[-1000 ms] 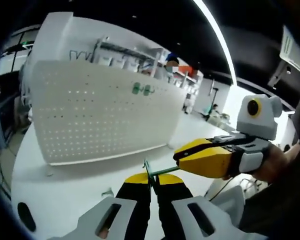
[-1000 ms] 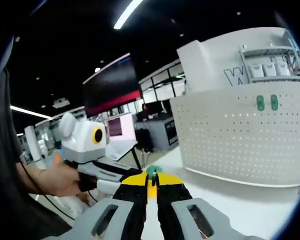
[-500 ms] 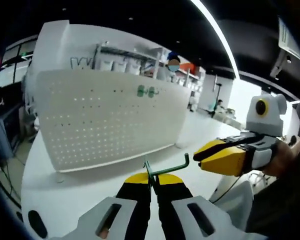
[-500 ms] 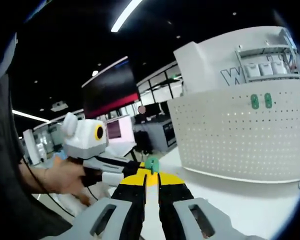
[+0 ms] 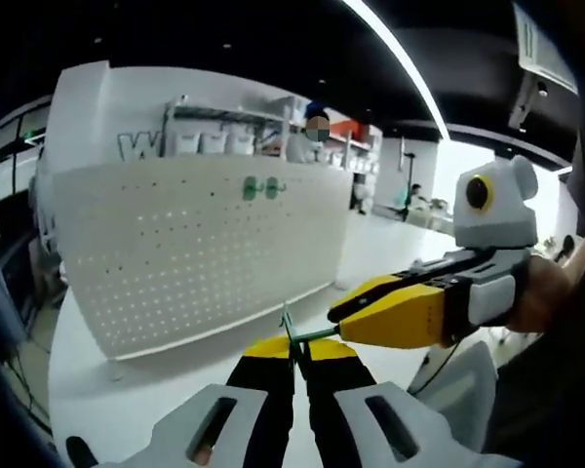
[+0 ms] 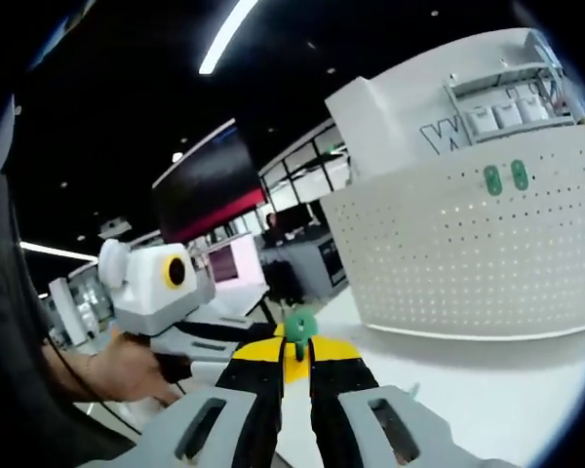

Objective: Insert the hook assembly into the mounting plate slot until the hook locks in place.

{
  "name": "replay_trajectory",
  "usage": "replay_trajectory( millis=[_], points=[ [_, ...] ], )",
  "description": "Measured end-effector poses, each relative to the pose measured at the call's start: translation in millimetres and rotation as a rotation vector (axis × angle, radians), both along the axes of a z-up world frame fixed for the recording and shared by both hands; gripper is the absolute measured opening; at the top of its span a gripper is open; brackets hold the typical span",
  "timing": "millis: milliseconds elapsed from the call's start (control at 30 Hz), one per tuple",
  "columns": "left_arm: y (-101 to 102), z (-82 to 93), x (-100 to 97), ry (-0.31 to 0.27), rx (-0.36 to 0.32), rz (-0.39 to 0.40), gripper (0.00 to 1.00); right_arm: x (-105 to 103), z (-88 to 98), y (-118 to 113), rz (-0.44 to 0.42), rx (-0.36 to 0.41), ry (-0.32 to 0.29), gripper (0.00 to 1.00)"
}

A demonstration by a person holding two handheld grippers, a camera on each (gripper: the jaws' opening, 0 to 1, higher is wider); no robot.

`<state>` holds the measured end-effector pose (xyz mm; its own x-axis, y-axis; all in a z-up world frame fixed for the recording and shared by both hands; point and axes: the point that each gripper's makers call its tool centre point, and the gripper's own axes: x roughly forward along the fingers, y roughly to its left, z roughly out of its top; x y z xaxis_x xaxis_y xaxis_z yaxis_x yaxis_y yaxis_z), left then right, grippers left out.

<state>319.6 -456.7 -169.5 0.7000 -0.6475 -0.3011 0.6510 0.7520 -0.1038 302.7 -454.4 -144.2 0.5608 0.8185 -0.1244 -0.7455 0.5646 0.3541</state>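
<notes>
In the left gripper view, the left claw (image 5: pixel 294 353) is seen with its two yellow-tipped jaws pressed together on the thin stem of the green hook (image 5: pixel 294 336), which rises just above the jaw tips and runs off to the right. The right claw (image 5: pixel 343 314) enters that view from the right, held in a hand (image 5: pixel 541 292), and its yellow jaws are closed over the far end of the same hook, so the hook is pinched between both claws, just ahead of the left claw's tips.

Beyond the left claw, up and to the left, the white perforated mounting plate (image 5: pixel 190 249) stands upright on the white counter (image 5: pixel 166 375), well apart from the hook. Two small green pieces (image 5: pixel 257 187) are seen fixed near its upper edge.

In the right gripper view, the right claw (image 6: pixel 294 351) is shown with its jaws drawn together, and a rounded green end of the hook (image 6: pixel 298 327) protrudes just above the tips. The left claw (image 6: pixel 214 343) lies just to the left of it, gripped by a hand (image 6: pixel 127 370). The mounting plate (image 6: pixel 468 263) is placed ahead and to the right of the right claw, with the green pieces (image 6: pixel 505 176) near its top and the counter (image 6: pixel 487 390) stretching below it.
</notes>
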Motion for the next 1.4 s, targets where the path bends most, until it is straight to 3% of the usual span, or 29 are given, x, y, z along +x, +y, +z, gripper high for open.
replay_trajectory(
  millis=[200,300,567,900,1200,1400],
  points=[
    [1,6.3,1.0,-0.045,0.027,0.007,0.02,1,2.8,0,-0.009,0.069,0.044,0.06],
    [-2,6.1,0.2,-0.048,0.034,-0.01,0.02,2,1.4,-1,-0.017,0.143,0.128,0.07],
    [-3,9.9,0.4,-0.093,0.106,-0.012,0.02,3,2.7,0,-0.013,0.175,0.167,0.06],
    [-3,12.1,0.9,-0.092,0.082,0.0,0.01,6,4.4,-1,-0.043,0.19,0.166,0.02],
    [-10,8.6,-0.5,-0.102,0.106,-0.02,0.03,7,2.1,-7,-0.067,0.107,0.099,0.0],
    [-12,0.9,-3.0,-0.104,0.14,-0.04,0.04,7,-4.7,-9,-0.076,0.096,0.118,0.0]
  ],
)
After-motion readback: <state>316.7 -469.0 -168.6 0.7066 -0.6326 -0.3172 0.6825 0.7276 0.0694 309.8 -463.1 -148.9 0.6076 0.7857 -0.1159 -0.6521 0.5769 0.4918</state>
